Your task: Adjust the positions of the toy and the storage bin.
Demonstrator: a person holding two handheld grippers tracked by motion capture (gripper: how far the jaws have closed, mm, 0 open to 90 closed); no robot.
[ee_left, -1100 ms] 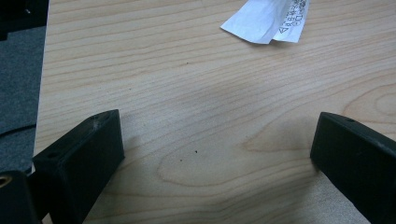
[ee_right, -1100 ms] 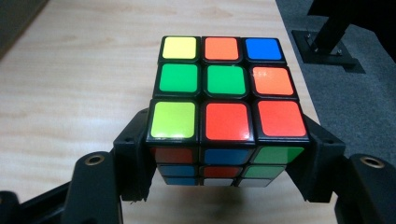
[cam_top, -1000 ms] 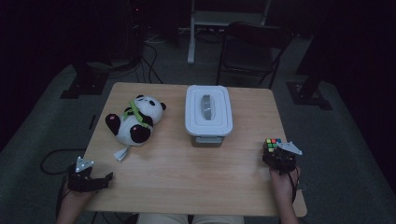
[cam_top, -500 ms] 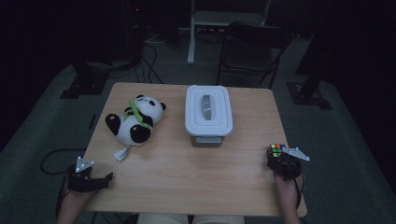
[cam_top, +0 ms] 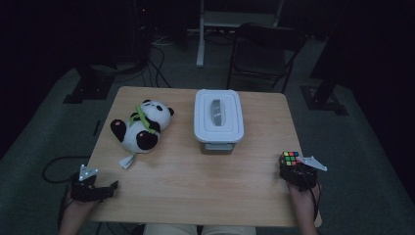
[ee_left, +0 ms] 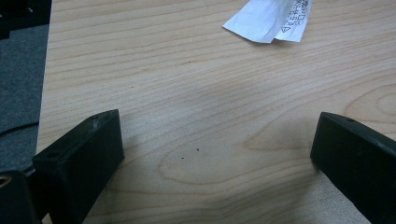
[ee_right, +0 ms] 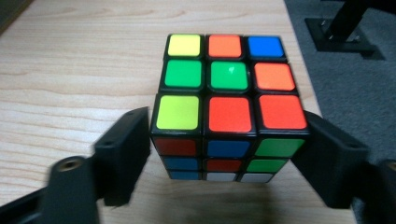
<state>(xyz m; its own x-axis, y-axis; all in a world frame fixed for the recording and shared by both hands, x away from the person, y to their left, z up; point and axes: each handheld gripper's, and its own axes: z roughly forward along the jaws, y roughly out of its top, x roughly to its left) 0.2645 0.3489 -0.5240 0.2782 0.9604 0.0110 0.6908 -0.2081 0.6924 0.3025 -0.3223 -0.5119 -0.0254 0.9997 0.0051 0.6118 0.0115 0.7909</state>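
Near table's right front corner:
Cube: puzzle cube (ee_right: pixel 229 105) rests on the table (cam_top: pixel 195 186), close to the right edge, set between the jaws of the right gripper (cam_top: pixel 292 169).
Right gripper: jaws have just been opening; they flank the cube's sides, apparently no longer pressing, which suggests a release onto the surface.
Left gripper: left gripper (ee_left: pixel 215 154) idles at the front left, jaws spread wide over bare wood, nothing between them.
Box: lidded box (cam_top: pixel 218 120) stands at table centre, lid on.
Panda: toy panda (cam_top: pixel 139 129) lies left of the box; its paper tag (ee_left: pixel 268 18) trails toward the left gripper.
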